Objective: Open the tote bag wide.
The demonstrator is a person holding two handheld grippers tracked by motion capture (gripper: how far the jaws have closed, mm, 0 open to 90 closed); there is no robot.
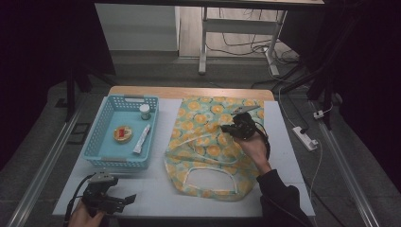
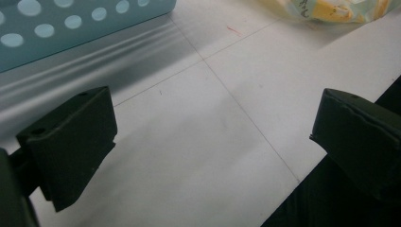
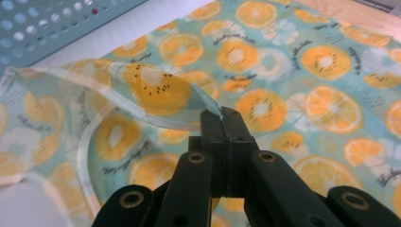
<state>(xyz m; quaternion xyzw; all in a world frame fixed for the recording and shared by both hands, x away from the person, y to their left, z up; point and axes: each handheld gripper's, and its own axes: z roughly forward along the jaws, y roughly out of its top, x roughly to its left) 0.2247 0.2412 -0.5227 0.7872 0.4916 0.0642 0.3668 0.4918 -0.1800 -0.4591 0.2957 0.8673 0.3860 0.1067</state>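
Note:
A tote bag (image 1: 208,142) printed with orange slices on teal lies flat on the white table, its handles toward the near edge. My right gripper (image 1: 235,128) is shut on the bag's upper layer at the edge of its mouth (image 3: 208,106) and lifts that fabric a little off the layer below. The right gripper's (image 3: 222,113) jaws are pressed together on the cloth. My left gripper (image 1: 124,201) rests low at the table's near left corner, open, with bare table between its jaws. A corner of the bag (image 2: 331,9) lies far ahead of the left gripper (image 2: 213,137).
A light blue perforated basket (image 1: 108,156) stands left of the bag and holds a small jar (image 1: 144,111), a white tube (image 1: 142,139) and a round red-and-yellow item (image 1: 123,133). The basket wall (image 2: 71,23) is close ahead of the left gripper. Cables and a power strip (image 1: 305,137) lie on the floor at right.

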